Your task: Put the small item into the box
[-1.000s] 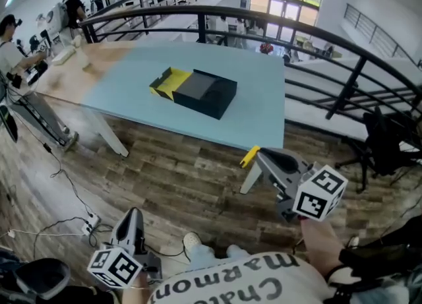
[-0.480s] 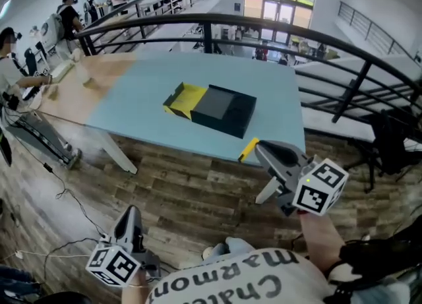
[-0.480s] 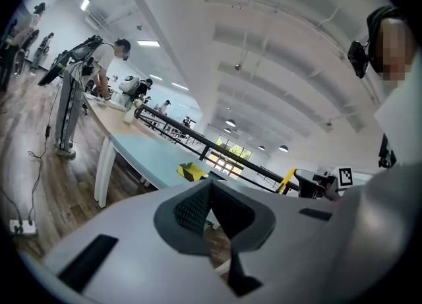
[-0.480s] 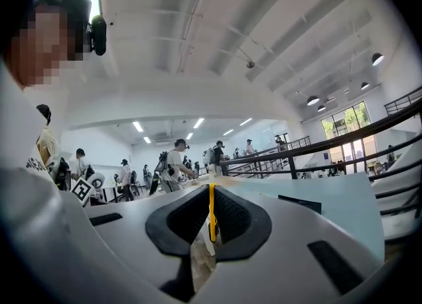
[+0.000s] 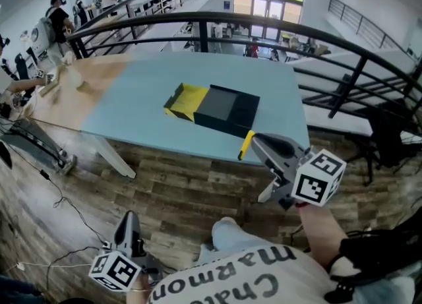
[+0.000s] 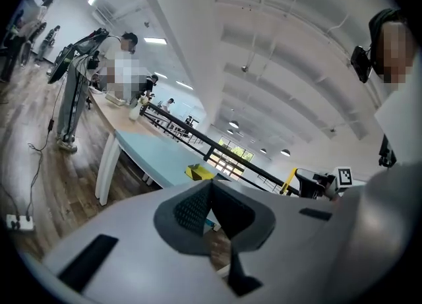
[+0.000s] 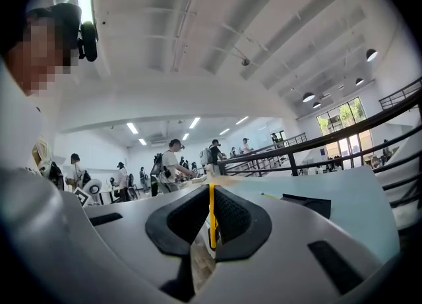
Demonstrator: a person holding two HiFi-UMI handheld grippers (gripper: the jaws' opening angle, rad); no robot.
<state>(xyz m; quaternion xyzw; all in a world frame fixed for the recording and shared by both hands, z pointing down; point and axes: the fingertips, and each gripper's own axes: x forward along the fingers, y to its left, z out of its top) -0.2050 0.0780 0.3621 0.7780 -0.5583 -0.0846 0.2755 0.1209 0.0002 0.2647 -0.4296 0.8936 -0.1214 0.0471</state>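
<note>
A black box (image 5: 223, 111) with a yellow flap (image 5: 184, 99) lies open on the light blue table (image 5: 145, 91). My right gripper (image 5: 254, 143) is shut on a thin yellow strip (image 5: 246, 145), held just past the table's near edge, in front of the box. In the right gripper view the yellow strip (image 7: 211, 215) stands upright between the closed pads, with the box (image 7: 307, 204) to the right. My left gripper (image 5: 127, 227) hangs low over the floor, shut with nothing in it; its pads (image 6: 198, 212) meet in the left gripper view.
A black railing (image 5: 277, 29) curves behind the table. Wooden floor (image 5: 165, 184) lies between me and the table, with a cable (image 5: 46, 177) at the left. People stand at desks far left (image 5: 56, 16). A dark chair (image 5: 389, 131) sits at the right.
My right gripper has carried the yellow strip forward and up, closer to the table's near edge and the box. The view has shifted toward the table; the left gripper stays low.
</note>
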